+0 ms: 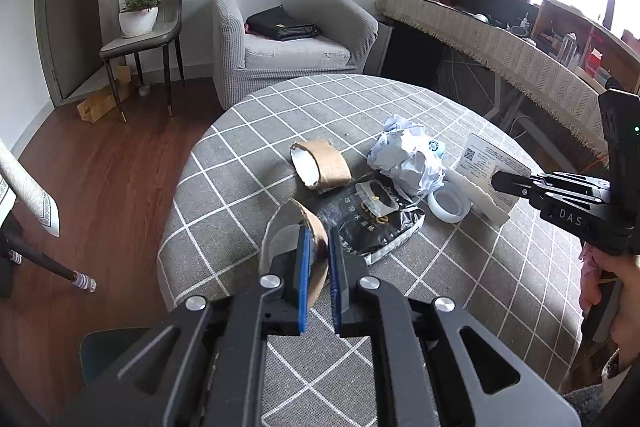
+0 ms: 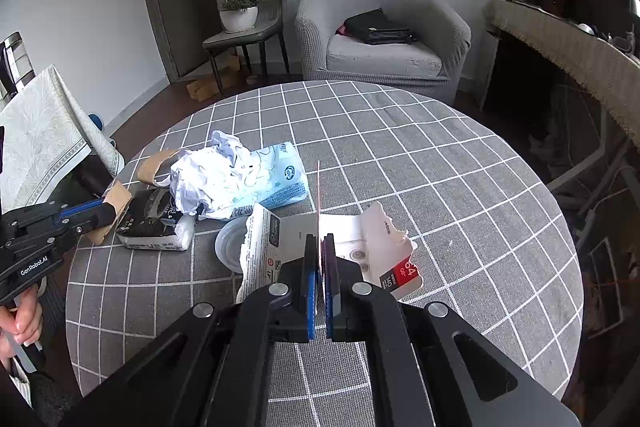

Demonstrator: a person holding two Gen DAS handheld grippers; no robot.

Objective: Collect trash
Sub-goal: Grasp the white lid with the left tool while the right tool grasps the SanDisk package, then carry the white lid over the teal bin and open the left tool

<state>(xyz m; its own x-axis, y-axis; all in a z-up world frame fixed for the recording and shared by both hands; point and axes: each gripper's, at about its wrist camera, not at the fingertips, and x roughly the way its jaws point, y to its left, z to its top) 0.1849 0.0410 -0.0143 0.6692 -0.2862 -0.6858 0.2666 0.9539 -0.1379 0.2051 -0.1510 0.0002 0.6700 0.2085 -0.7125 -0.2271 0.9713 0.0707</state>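
Observation:
My left gripper [image 1: 318,231] is shut on the wall of a brown cardboard tape roll [image 1: 286,223], held above the checked round table [image 1: 248,155]; it also shows in the right wrist view [image 2: 116,205]. My right gripper [image 2: 319,241] is shut on a thin white card package [image 2: 372,247], seen from the left wrist view [image 1: 490,157]. On the table lie a second brown roll [image 1: 320,165], a crumpled white tissue pack [image 1: 412,155], a black foil bag [image 1: 370,219] and a clear tape ring [image 1: 448,205].
A grey armchair [image 1: 288,31] with a black bag stands beyond the table. A chair with a potted plant [image 1: 140,15] is at the far left. A long cloth-covered desk [image 1: 500,43] runs along the right. Wood floor lies left of the table.

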